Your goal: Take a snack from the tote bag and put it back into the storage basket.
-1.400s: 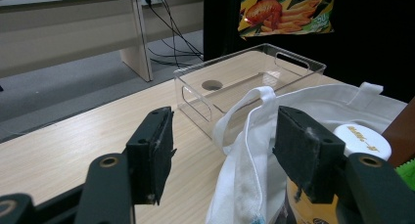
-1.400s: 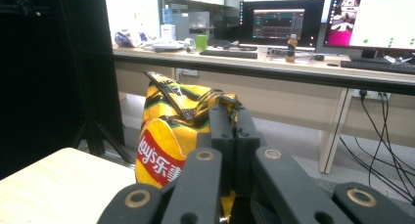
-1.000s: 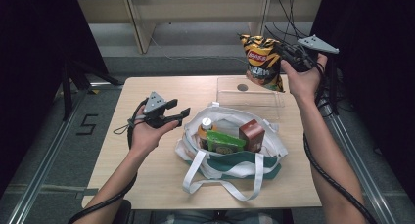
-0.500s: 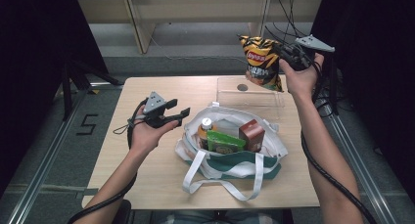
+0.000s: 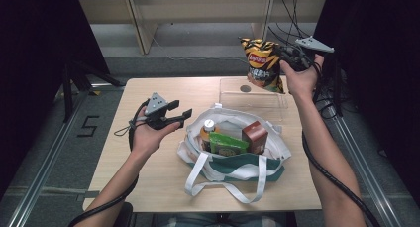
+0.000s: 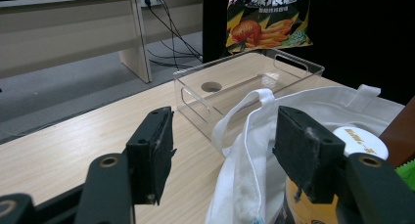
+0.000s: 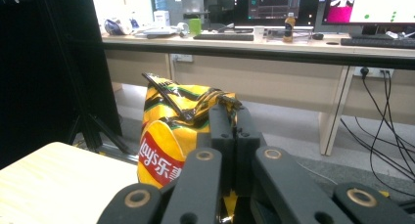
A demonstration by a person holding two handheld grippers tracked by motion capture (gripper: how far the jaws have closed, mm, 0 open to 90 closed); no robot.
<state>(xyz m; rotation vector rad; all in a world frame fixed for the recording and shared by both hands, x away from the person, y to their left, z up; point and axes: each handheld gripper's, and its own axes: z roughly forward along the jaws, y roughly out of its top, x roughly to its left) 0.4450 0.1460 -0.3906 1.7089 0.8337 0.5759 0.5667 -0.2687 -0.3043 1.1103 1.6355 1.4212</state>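
chip bag (image 6: 268, 18) — top cropped off

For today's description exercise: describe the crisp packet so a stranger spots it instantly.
Start at the wooden table, then its far right corner. Above the clear box, the right hand-held gripper pinches the crisp packet: yellow-orange with black stripes, the one item held aloft.

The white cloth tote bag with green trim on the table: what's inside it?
Inside the white tote bag: a white-capped orange bottle, a green packet and a brown carton. Anything beneath them is covered.
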